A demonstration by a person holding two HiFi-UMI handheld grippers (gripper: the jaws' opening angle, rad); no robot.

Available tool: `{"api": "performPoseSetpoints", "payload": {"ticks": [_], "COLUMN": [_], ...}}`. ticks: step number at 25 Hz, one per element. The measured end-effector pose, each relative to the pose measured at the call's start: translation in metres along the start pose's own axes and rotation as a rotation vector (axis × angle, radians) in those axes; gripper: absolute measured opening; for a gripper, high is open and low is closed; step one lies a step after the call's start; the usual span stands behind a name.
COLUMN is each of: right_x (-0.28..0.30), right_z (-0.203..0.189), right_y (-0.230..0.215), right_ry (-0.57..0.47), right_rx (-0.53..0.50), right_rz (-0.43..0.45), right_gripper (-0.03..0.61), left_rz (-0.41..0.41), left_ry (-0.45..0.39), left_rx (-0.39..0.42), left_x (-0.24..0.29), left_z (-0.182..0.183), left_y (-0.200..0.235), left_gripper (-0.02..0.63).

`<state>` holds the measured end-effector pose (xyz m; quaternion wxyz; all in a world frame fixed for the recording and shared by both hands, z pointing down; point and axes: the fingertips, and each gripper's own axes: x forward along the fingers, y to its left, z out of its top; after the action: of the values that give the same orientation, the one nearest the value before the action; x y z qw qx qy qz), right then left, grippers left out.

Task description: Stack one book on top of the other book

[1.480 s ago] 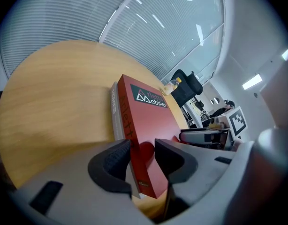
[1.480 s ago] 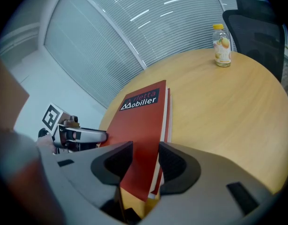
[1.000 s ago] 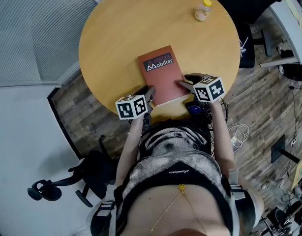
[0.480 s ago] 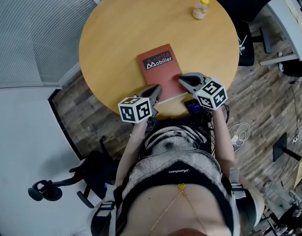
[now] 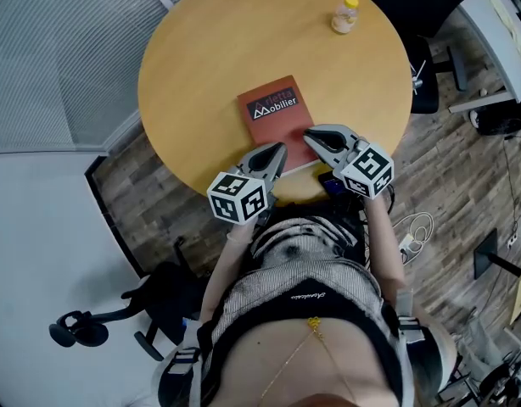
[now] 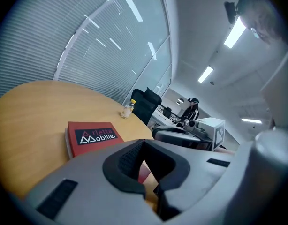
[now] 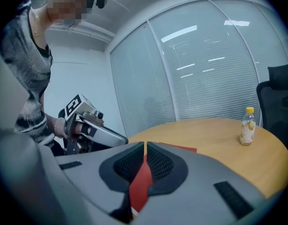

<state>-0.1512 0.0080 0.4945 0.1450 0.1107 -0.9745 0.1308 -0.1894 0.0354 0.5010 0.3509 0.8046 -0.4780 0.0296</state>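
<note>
worktop: round and wooden (image 5: 201, 66), seen from above in the head view.
book: red (image 5: 276, 121), lying flat, cover up, on the near side of the worktop. White lettering sits on a dark band. A pale strip runs along its near edge, and I cannot tell whether a second book lies beneath.
left gripper: held over the book's near left corner (image 5: 279, 149), pointing away from the person and a little down.
left jaws: pressed together, nothing between them.
right gripper: over the book's near right edge (image 5: 310, 135), near the left gripper.
right jaws: have just been closing and are now all but together. They pinch nothing, and the book's red shows behind the slit.
bottle: small and yellow-capped (image 5: 345, 15), upright near the far right rim, well apart from the book.
chair: black (image 5: 430, 2), beyond the worktop.
</note>
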Motion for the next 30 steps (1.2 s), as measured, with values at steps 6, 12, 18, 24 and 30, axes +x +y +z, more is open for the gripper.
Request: {"api": "performPoseSetpoints", "payload": {"ticks": [6,12,18,24,30], "right_x": [-0.004,-0.012,-0.018,-0.014,-0.011], "right_z": [0.036,0.076,0.102,0.116,0.115], "right_y": [0.024,0.035,0.035,0.041,0.043], "right_ry": [-0.080,-0.176,-0.255,-0.278,-0.271], "right_rx": [-0.049,-0.094,-0.106,-0.124,-0.128], "right_rz": [0.038,0.026,-0.021,-0.024,-0.020], "right_gripper": [0.035,0.035,0.035,0.035,0.035], "left_rz": [-0.013,-0.019,-0.009,0.030,0.053], "left_ry": [-0.090,-0.178,-0.252,-0.304,-0.306], "left_rx": [0.055,0.102,0.158,0.227,0.231], "left_x": [-0.011,-0.022,-0.031,-0.036,-0.038], "left_z": [0.028,0.057,0.084,0.102,0.101], "left_y": [-0.018,-0.035,-0.044,-0.053,-0.051], "left_gripper": [0.021,0.021,0.021,0.020,0.020]}}
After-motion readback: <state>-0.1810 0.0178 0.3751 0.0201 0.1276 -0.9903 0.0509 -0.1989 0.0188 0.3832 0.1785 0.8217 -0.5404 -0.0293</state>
